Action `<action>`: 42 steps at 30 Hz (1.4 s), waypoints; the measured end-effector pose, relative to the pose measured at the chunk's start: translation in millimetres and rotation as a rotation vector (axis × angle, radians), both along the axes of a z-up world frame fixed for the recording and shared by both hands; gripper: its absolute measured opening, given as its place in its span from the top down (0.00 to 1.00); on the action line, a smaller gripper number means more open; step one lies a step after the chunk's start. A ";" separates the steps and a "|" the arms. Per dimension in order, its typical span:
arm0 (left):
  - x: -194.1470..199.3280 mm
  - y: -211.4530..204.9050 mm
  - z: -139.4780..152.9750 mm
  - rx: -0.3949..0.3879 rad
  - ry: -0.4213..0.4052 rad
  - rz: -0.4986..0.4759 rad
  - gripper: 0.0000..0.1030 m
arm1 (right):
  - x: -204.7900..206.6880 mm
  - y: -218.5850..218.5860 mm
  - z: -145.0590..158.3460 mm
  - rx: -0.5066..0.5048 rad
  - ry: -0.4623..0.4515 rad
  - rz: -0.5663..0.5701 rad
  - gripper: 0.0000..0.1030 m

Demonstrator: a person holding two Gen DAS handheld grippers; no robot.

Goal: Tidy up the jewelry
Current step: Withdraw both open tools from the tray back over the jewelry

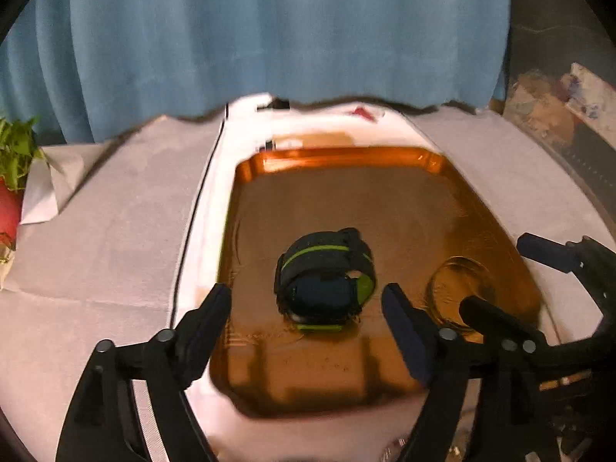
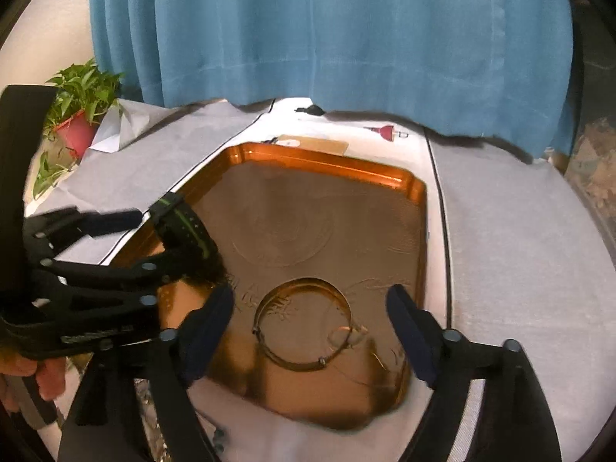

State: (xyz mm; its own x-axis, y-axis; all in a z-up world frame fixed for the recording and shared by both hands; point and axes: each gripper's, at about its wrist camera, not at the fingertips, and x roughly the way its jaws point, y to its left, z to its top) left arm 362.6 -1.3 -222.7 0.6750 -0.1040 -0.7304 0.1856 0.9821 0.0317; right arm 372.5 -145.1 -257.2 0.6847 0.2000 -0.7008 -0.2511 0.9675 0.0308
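- A blue curtain (image 1: 269, 38) hangs behind a desk (image 1: 115, 231) under grey cloth.
- A watch (image 1: 325, 283) lies on the copper tray (image 1: 327, 158), just ahead of the left hand-held gripper (image 1: 304, 304), whose jaws stand spread, clear of it.
- A gold bangle (image 2: 306, 323) lies on the tray between the spread jaws of the right hand-held gripper (image 2: 310, 308), untouched.
- A potted plant (image 2: 79, 115) stands far left.

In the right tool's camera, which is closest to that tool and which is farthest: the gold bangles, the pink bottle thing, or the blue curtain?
From the right tool:
1. Gold bangles, lying on the orange tray between its open fingers.
2. Small pink bottle thing, on the white cloth past the tray's far edge.
3. Blue curtain, hanging behind the table.
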 end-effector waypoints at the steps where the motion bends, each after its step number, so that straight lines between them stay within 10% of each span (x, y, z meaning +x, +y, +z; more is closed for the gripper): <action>1: -12.5 4.0 4.9 -0.026 -0.014 0.002 0.18 | -6.6 -0.2 3.9 -0.007 -0.009 0.003 0.16; 26: -295.2 22.8 142.1 -0.118 -0.200 0.013 0.15 | -318.6 20.0 153.4 0.078 -0.212 -0.049 0.00; 42: -358.9 13.5 165.0 -0.223 -0.291 -0.001 0.14 | -382.6 -0.6 186.1 0.142 -0.241 -0.024 0.00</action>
